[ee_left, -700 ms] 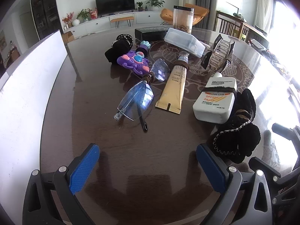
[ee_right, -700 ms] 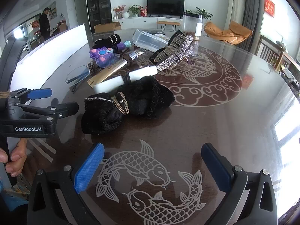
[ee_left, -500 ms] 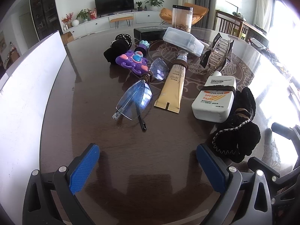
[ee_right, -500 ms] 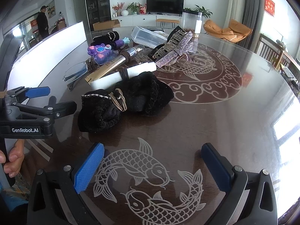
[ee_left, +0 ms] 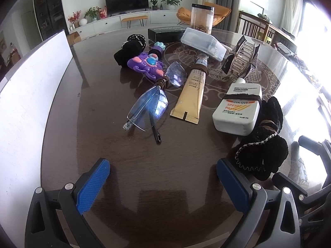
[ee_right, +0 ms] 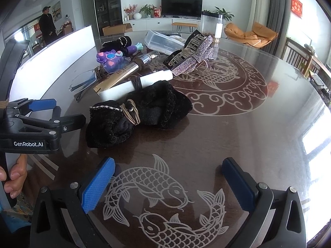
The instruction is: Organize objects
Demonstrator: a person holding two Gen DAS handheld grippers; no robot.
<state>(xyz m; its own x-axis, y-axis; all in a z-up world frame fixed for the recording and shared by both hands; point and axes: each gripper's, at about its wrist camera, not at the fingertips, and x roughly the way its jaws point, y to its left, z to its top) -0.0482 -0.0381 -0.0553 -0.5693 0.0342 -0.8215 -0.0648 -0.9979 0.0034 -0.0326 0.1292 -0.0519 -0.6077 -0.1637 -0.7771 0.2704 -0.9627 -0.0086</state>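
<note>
On the table (ee_left: 82, 124), my glasses (ee_left: 149, 107) lie left of the tube (ee_left: 190, 95). The bottle (ee_left: 238, 109) sits right, socks (ee_left: 262, 150) nearest.

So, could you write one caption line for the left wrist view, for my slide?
Open left gripper above a dark table with banded glasses, gold tube, sunscreen bottle and black socks.

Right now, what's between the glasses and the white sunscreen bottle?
The gold tube lies between the glasses and the white sunscreen bottle, clearest in the left wrist view.

Black box (ee_left: 165, 33) partly behind clear case (ee_left: 203, 44)
</note>
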